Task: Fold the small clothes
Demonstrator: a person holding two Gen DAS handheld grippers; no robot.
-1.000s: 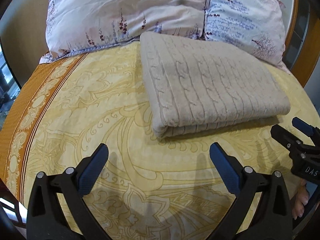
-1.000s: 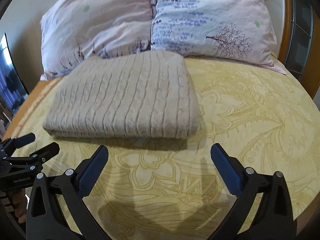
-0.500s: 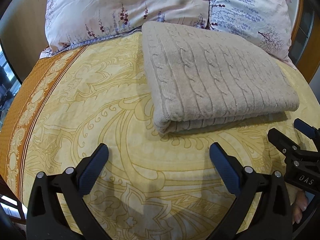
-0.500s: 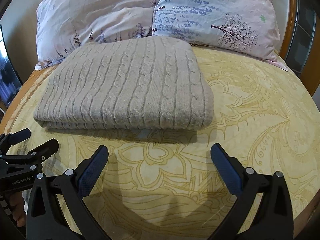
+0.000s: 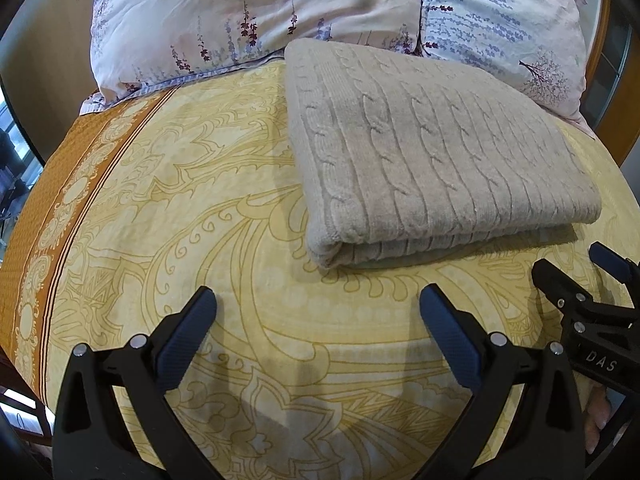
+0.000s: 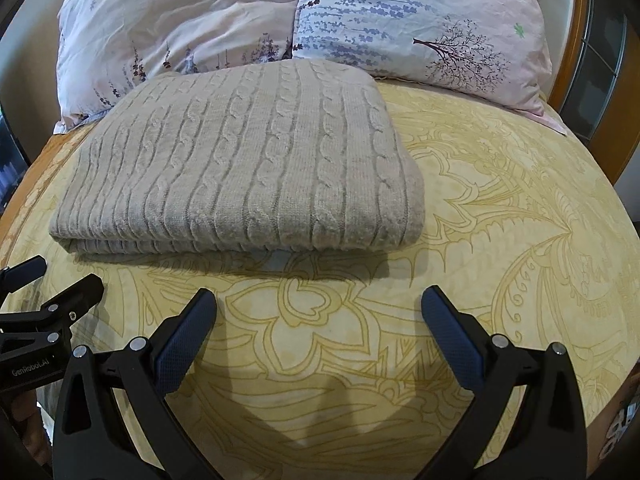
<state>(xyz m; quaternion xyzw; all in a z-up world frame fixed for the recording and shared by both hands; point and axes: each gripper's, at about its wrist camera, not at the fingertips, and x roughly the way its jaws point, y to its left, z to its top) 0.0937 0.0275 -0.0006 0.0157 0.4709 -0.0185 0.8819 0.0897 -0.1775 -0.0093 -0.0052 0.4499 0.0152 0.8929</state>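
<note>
- Yellow patterned bedspread covers the bed, with an orange border band along its left side.
- 2 floral pillows lean at the head of the bed: a pink pillow on the left and a blue-flowered pillow on the right.
- 1 beige cable-knit sweater lies folded in a neat rectangle on the bedspread, its far edge touching the pillows.
- 2 tools are in play. The left hand-held gripper hovers over bare bedspread just short of the sweater's near left corner, its blue-padded fingers spread wide and holding nothing.
- The right hand-held gripper hangs level with it, near the sweater's front edge toward the right corner, jaws equally wide and empty.
- Each tool shows at the edge of the other's view, side by side and apart.
- Compared with 1 second ago, the sweater fills more of both views: both tools have come closer to it, their spread unchanged.
</note>
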